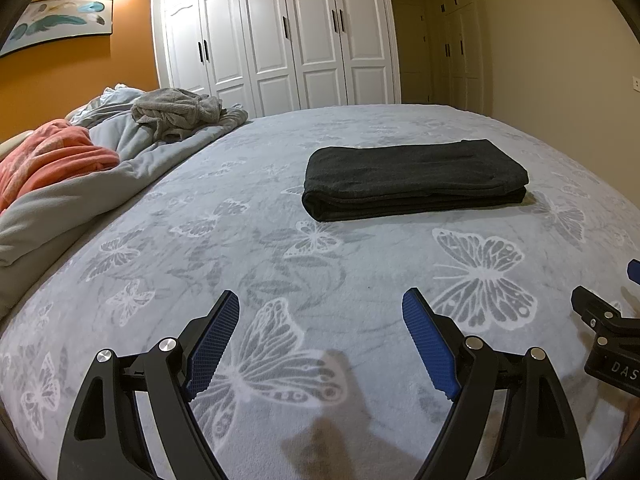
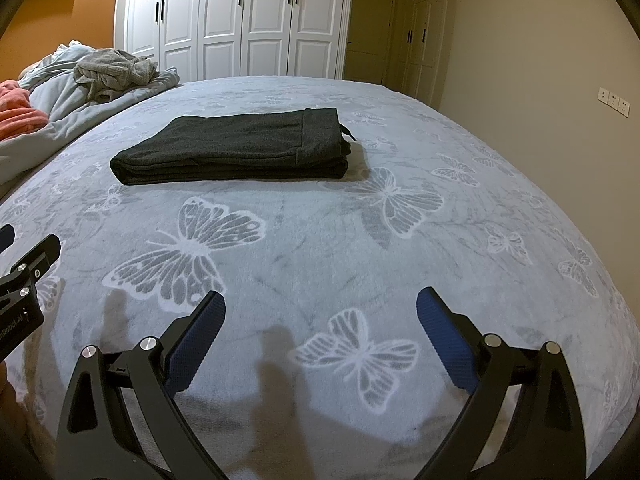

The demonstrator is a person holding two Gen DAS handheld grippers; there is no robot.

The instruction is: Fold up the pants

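Dark grey pants lie folded into a flat rectangle on the butterfly-print bed cover. In the right wrist view the pants show a drawstring at their right end. My left gripper is open and empty, low over the cover, well short of the pants. My right gripper is open and empty too, also near the front of the bed. Each gripper's body shows at the edge of the other's view.
A heap of bedding lies at the far left: a grey blanket, an orange cloth and a crumpled grey garment. White wardrobe doors stand behind the bed. A wall runs along the right side.
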